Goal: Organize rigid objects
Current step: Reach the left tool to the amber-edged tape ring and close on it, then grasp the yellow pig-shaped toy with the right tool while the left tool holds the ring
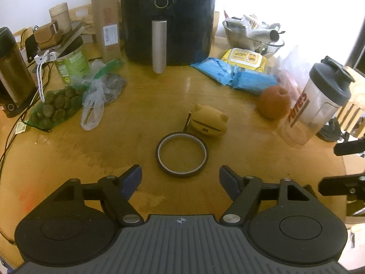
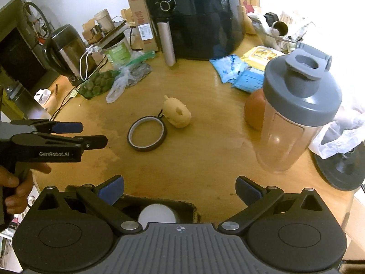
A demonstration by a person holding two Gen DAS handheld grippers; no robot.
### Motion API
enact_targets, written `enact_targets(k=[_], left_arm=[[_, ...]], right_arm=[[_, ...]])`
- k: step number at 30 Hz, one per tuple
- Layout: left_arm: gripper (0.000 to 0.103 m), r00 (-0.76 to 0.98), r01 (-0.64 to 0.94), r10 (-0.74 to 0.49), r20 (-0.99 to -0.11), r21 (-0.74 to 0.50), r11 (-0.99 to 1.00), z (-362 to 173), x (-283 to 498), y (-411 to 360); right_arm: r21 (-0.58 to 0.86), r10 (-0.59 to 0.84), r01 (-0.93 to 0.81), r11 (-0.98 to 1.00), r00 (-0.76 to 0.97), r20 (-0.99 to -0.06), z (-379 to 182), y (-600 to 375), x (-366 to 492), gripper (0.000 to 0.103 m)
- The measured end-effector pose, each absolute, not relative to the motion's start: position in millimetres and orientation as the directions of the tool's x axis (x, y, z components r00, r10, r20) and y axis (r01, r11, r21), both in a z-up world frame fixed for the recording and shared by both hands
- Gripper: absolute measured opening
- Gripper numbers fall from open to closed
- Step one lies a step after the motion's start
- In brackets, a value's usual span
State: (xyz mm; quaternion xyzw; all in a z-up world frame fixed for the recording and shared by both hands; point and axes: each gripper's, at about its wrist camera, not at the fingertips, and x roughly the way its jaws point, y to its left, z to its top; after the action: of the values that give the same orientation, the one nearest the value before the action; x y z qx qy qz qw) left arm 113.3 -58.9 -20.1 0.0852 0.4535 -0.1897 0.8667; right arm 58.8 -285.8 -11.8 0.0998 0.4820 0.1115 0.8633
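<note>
Amber tape ring (image 1: 181,154) lay flat mid-table, touching the yellow toy case (image 1: 209,122), while the left gripper (image 1: 180,178) and right gripper (image 2: 179,190) both hovered spread and empty, so picking the ring up seemingly came next, requiring a descent over its rim.

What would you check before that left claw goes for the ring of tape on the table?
1. Left gripper jaws apart and empty: ok.
2. Tape roll lying flat on the table, straight ahead of the jaws: ok.
3. Jaws wide enough to span the roll: cannot tell.
4. Yellow case clear of the roll: not ok, it sits right at the far rim.
5. Right gripper open, empty, off to the side: ok.
6. Shaker bottle away from the path: ok.
</note>
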Motion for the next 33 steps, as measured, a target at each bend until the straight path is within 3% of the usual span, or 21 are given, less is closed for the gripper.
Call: enact_targets(k=[5,14,26,33], left_arm=[[0.085,0.496,0.428,-0.267,-0.826,-0.035,0.903,-29.0,128.2,-63.1],[0.094,0.437,0.475,-0.267,-0.859,-0.032,0.879,-56.8,159.8,-78.1],[0.096,0.306,0.507,-0.184,-0.934,-0.003,0.862,-115.8,199.0,-97.6],[0.097,0.347,0.473,-0.173,-0.922,0.013,0.881,-119.7,205.8,-102.1]], right_arm=[[0.273,0.274,-0.08,0.959,0.51,-0.815,-12.6,-291.8,58.8,0.103],[0.271,0.251,-0.036,0.962,0.509,-0.823,-16.7,-303.3,56.7,0.103],[0.261,0.211,0.029,0.965,0.506,-0.837,-18.8,-318.3,43.7,0.103],[0.253,0.192,0.056,0.966,0.501,-0.844,-19.7,-323.0,38.9,0.103]])
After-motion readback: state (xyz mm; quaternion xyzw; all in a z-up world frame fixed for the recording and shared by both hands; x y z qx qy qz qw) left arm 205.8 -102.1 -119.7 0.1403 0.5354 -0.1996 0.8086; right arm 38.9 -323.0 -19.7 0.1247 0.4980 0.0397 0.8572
